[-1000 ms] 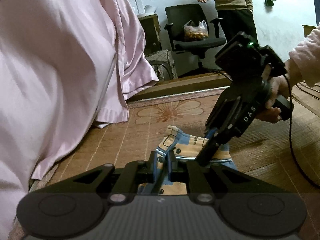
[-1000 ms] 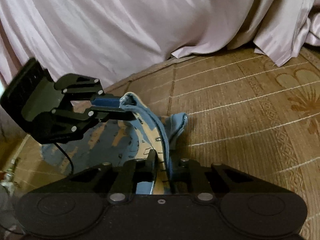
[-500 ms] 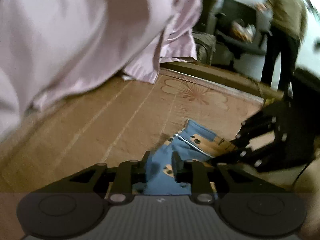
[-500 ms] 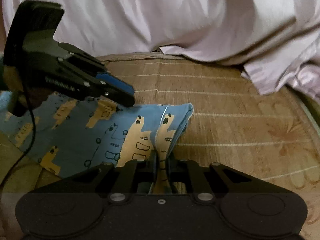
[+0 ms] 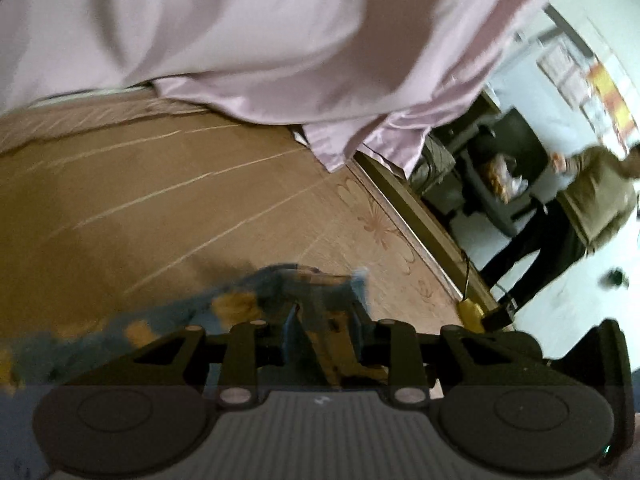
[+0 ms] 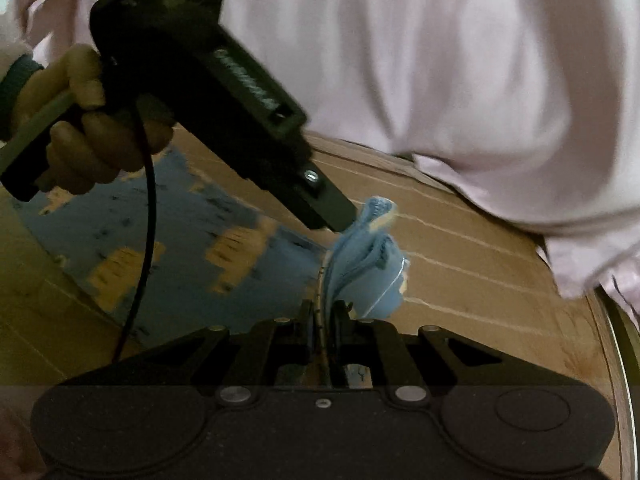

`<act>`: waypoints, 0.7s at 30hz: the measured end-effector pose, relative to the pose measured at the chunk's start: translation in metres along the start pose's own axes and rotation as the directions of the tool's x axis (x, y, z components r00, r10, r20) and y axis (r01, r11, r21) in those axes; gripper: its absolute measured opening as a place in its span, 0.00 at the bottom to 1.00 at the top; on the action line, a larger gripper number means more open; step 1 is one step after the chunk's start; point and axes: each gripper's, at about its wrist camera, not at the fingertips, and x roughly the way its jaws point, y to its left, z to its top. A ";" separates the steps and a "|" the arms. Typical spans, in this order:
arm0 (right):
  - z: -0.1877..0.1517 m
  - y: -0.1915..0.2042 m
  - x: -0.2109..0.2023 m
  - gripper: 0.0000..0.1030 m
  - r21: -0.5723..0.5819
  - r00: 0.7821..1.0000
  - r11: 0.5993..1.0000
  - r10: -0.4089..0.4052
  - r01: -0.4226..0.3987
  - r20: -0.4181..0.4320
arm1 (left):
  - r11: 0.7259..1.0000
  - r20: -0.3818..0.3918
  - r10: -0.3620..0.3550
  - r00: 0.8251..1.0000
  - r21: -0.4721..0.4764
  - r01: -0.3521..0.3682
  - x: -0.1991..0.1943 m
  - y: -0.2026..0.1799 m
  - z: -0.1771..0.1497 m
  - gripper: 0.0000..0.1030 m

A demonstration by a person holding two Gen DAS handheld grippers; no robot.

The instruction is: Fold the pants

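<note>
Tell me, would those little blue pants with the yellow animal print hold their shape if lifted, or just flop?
Probably flop: the blue pants with yellow animal print bunch into soft folds where the right gripper pinches them. They look light, since thin edges pinched by it and the left gripper seem enough to carry them. On the woven brown mat they would likely drag and wrinkle.

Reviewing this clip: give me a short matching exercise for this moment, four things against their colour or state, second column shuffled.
Things:
1. pants
2. pink sheet
3. mat
4. right gripper

States:
A. pale, draped in folds behind the work area
B. brown, woven, with light stripes
C. blue with yellow print, one end bunched
D. shut on a pinch of fabric

Pairs: 1-C, 2-A, 3-B, 4-D
</note>
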 end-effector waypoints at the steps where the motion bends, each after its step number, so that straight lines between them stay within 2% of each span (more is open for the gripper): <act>1: 0.004 0.009 0.004 0.09 -0.015 1.000 1.000 0.009 -0.009 0.000 | 1.000 0.005 0.011 1.000 -0.016 -0.011 -0.005 0.004 -0.004 0.36; 3: 0.007 0.022 0.014 0.11 -0.031 1.000 0.999 0.024 -0.024 -0.008 | 0.997 0.017 0.036 0.999 -0.069 -0.034 -0.015 0.017 -0.013 0.52; 6: 0.004 0.033 0.030 0.20 -0.016 0.996 0.996 0.084 -0.084 -0.016 | 0.980 0.024 0.053 0.998 -0.194 -0.047 -0.021 0.044 -0.028 0.54; 8: 0.002 0.039 0.029 0.34 -0.016 0.993 0.993 0.119 -0.119 0.000 | 0.965 0.030 0.056 0.998 -0.258 -0.047 -0.023 0.058 -0.036 0.54; 9: 0.001 0.041 0.026 0.38 -0.023 0.992 0.992 0.123 -0.122 0.017 | 0.960 0.035 0.058 0.998 -0.277 -0.046 -0.023 0.064 -0.039 0.55; 11: -0.003 0.042 0.020 0.54 -0.032 0.993 0.993 0.111 -0.110 0.039 | 0.957 0.038 0.063 0.997 -0.285 -0.050 -0.020 0.070 -0.042 0.59; 14: -0.014 0.039 0.010 0.61 0.011 0.994 0.995 0.100 -0.101 0.034 | 0.958 0.028 0.053 0.998 -0.283 -0.043 -0.011 0.074 -0.041 0.60; 18: -0.030 0.033 0.001 0.61 0.084 0.996 0.993 0.082 -0.083 0.017 | 0.970 0.012 0.055 0.998 -0.237 -0.051 -0.004 0.071 -0.038 0.60; 20: -0.032 0.033 0.001 0.51 0.071 0.998 0.995 0.065 -0.065 0.004 | 0.975 -0.001 0.069 0.998 -0.212 -0.068 0.001 0.067 -0.034 0.60; 21: -0.034 0.033 0.003 0.49 0.062 0.998 0.996 0.063 -0.062 0.001 | 0.977 -0.004 0.073 0.997 -0.201 -0.072 0.000 0.066 -0.034 0.60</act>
